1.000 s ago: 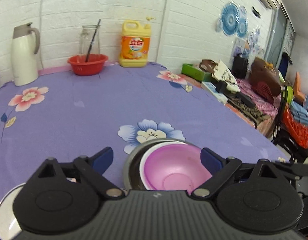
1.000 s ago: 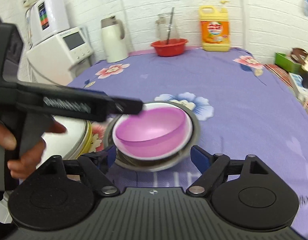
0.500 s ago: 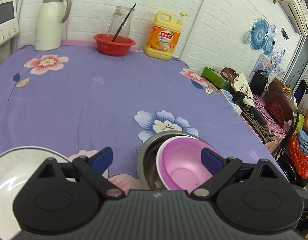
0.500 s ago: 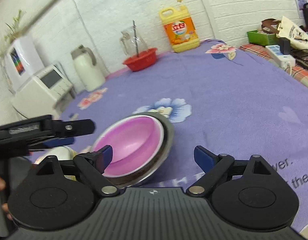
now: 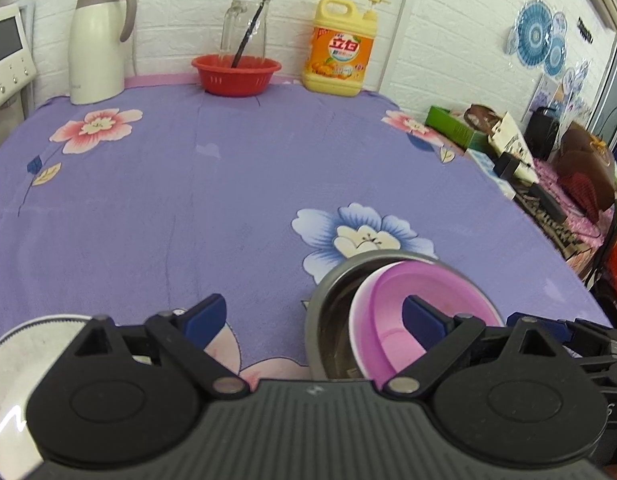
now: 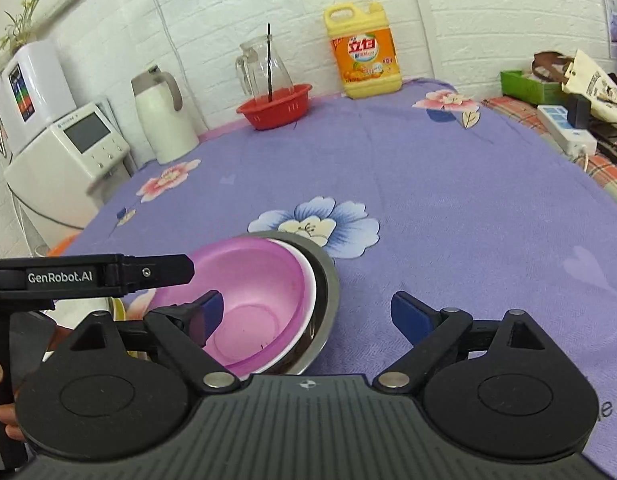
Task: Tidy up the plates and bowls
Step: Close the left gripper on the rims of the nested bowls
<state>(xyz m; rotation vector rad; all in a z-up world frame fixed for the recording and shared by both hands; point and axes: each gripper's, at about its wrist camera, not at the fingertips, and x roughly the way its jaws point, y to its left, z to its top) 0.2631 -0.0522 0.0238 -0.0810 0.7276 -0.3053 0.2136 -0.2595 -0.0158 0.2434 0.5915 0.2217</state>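
The left claw (image 5: pixel 314 314) stands wide apart with nothing between its blue pads, hovering low over the purple flowered cloth of the bench (image 5: pixel 228 184). Its right-hand pad sits in front of the pink bowl (image 5: pixel 424 300), which lies nested and tilted inside a white bowl (image 6: pixel 310 276), and both rest in a steel bowl (image 5: pixel 332 300) just ahead and to the right of this claw. Whether the pad touches the pink rim cannot be told. Down at the left of this claw, a white plate with a patterned rim (image 5: pixel 24 344) lies on the bench, partly hidden under the claw's body.

The right claw (image 6: pixel 306 312) is likewise spread wide and grips nothing. The stack of bowls lies ahead and to its left, with its left pad over the pink bowl's inside; the right pad hangs over bare cloth. From this view the left claw's black body, marked GenRobot.AI, reaches in from the left edge to the pink bowl's near rim, and fingers of the person's hand (image 6: pixel 0 392) show on its handle.

Far ahead of both claws, along the white brick wall, stand a cream thermos jug (image 5: pixel 96 40), a red basket (image 5: pixel 236 74) in front of a glass pitcher (image 5: pixel 244 28) holding a dark stick, and a yellow detergent bottle (image 5: pixel 340 48). A white appliance (image 6: pixel 64 160) stands off the bench's left edge.
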